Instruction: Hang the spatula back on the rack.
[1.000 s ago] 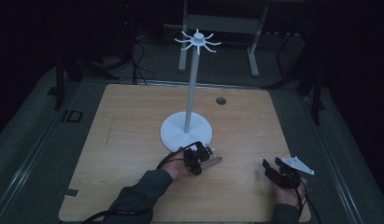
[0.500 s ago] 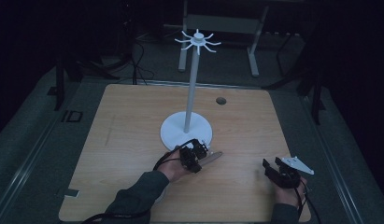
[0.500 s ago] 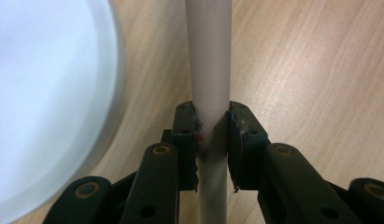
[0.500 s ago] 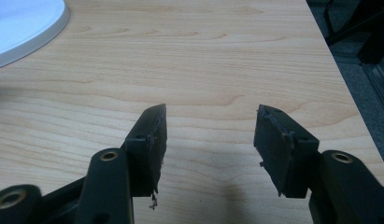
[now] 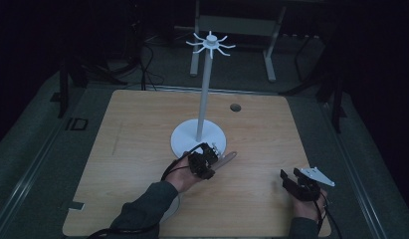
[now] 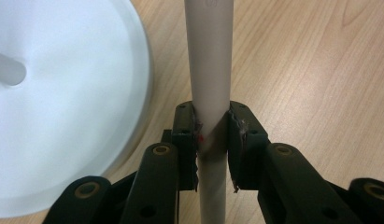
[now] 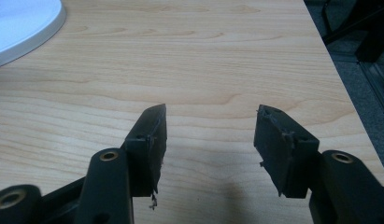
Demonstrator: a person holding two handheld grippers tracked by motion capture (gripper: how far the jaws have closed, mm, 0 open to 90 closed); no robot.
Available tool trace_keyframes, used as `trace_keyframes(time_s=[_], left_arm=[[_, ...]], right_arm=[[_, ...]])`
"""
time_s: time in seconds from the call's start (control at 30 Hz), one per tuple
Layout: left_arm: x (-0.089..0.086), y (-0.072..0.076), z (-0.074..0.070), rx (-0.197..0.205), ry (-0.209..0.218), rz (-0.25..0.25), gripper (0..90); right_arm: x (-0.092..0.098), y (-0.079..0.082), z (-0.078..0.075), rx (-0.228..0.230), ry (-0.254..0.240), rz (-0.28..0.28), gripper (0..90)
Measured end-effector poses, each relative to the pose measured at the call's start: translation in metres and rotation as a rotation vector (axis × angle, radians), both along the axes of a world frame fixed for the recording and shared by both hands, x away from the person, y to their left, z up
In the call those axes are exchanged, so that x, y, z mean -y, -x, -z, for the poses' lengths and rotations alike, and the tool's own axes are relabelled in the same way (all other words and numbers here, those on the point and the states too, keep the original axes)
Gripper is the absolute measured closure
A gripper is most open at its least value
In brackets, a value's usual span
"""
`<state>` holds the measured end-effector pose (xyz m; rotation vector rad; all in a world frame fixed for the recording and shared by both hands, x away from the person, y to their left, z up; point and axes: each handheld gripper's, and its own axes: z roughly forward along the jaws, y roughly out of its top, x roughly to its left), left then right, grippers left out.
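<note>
High view: left gripper point(image 5: 215, 158) sits on the wooden surface point(image 5: 127, 149) just in front of the white stand point(image 5: 198, 137) base, clamped on a beige rod point(image 5: 226, 159) that pokes out rightward. Left gripper view has both jaws pressed against that rod beside the base. Right gripper point(image 7: 209, 135) is released near the surface's right edge, jaws spread, gripping nothing.
</note>
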<state>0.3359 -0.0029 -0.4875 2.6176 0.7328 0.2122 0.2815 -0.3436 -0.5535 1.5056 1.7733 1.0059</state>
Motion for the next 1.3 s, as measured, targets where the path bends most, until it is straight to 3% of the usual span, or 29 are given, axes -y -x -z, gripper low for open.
trace_keyframes(time_s=[0.33, 0.53, 0.93, 1.3], left_arm=[[-0.005, 0.0, -0.013, 0.068, 0.075, -0.079, 75.0], [-0.005, 0.005, -0.026, 0.111, 0.103, -0.084, 75.0], [-0.009, 0.009, -0.046, 0.19, 0.183, -0.142, 74.9], [-0.014, 0.017, -0.063, 0.277, 0.28, -0.192, 74.9]], right_arm=[[0.0, 0.0, 0.0, -0.002, 0.0, 0.002, 43.8], [0.0, 0.0, 0.001, -0.002, 0.003, -0.001, 43.8], [-0.001, 0.0, 0.001, -0.006, 0.003, -0.002, 43.7], [0.0, 0.0, 0.001, -0.002, 0.003, 0.001, 43.7]])
